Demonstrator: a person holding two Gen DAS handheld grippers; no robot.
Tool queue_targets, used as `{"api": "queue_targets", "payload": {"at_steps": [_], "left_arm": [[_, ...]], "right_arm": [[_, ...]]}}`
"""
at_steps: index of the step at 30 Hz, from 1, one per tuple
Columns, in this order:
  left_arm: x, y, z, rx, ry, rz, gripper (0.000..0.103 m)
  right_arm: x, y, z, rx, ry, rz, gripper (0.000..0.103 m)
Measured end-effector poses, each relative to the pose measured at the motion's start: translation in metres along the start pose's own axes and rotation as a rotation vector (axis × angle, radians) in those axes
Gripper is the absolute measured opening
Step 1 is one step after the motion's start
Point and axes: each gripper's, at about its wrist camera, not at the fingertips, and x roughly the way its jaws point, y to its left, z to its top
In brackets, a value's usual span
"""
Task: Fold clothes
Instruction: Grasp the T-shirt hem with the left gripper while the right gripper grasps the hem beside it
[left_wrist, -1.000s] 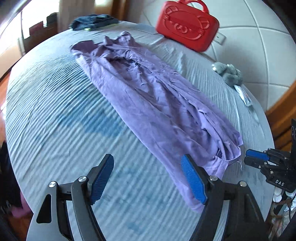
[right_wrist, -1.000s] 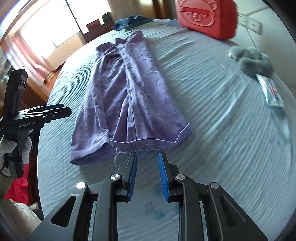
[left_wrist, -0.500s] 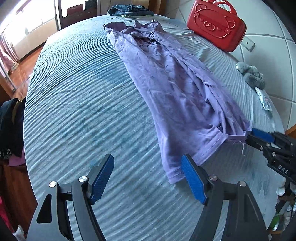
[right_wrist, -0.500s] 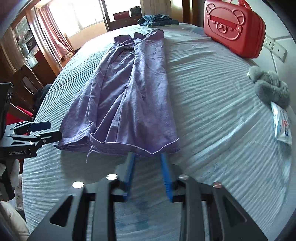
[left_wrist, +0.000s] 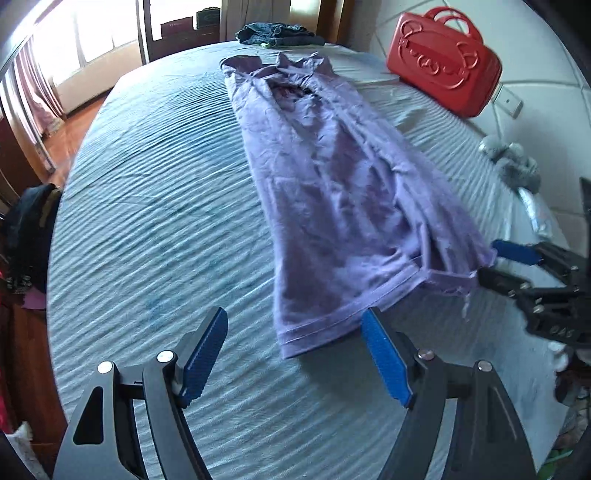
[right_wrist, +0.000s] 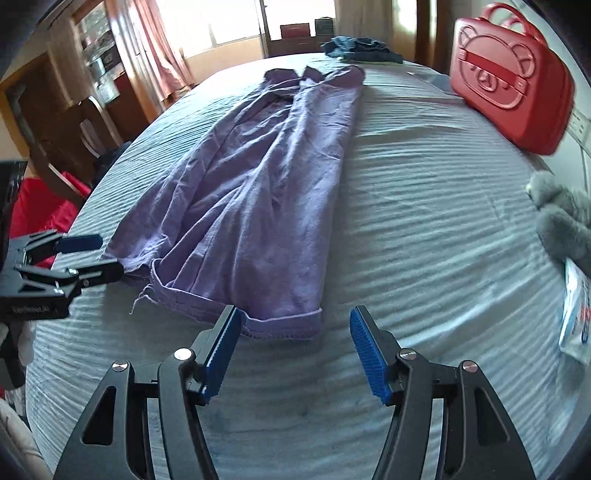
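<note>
Purple garment (left_wrist: 332, 192), soft crinkled knit with a stitched hem, lies flat in a long narrow strip on the bed (left_wrist: 155, 206), running away from both your tongs toward the far edge. Bed cover is pale blue-grey, ribbed in fine wavy ridges.

Your left gripper (left_wrist: 295, 354): jaws spread wide, nothing between the ribbed blue pads; the hem's near corner sits just ahead, between the fingertips' line and slightly right. Your right gripper (right_wrist: 295, 350): jaws opening, no pad pressing cloth; the hem's right corner lies just ahead of its left fingertip, which overlaps the hem edge in view, contact unclear. A loose thread hangs off the hem to the left of that.

Around: a red hard-shell bag (right_wrist: 513, 81) with a moulded bear face and handles, far right of your right tongs; a grey fluffy plush toy (right_wrist: 561, 218) to its right, a printed plastic packet (right_wrist: 576, 314) just below that. A dark blue pile of clothes (left_wrist: 277, 33) sits beyond the garment's far end. A dark wooden chair (right_wrist: 74, 147) stands off the bed's left side.
</note>
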Motion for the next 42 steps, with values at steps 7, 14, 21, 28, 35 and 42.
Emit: {"api": "queue_targets", "payload": {"at_steps": [7, 14, 21, 28, 35, 42], "left_arm": [[0.014, -0.005, 0.003, 0.048, 0.000, 0.052, 0.077], [0.017, -0.008, 0.006, 0.069, 0.024, 0.062, 0.075], [0.015, -0.019, 0.005, 0.156, 0.009, -0.008, 0.042], [0.017, -0.014, 0.009, 0.141, 0.023, -0.030, 0.037], [0.019, -0.014, 0.015, 0.131, 0.051, -0.079, 0.014], [0.017, -0.006, 0.023, 0.141, 0.059, -0.136, 0.009]], "right_arm": [[0.011, -0.002, 0.007, -0.011, -0.011, 0.025, 0.068], [0.018, 0.011, 0.009, -0.064, -0.015, -0.049, 0.067], [0.016, 0.012, 0.011, -0.063, -0.022, -0.037, 0.037], [0.017, 0.014, 0.010, -0.053, -0.023, -0.036, 0.035], [0.018, 0.021, 0.013, -0.055, 0.000, -0.034, 0.016], [0.019, 0.023, 0.017, -0.005, 0.026, -0.031, 0.008]]}}
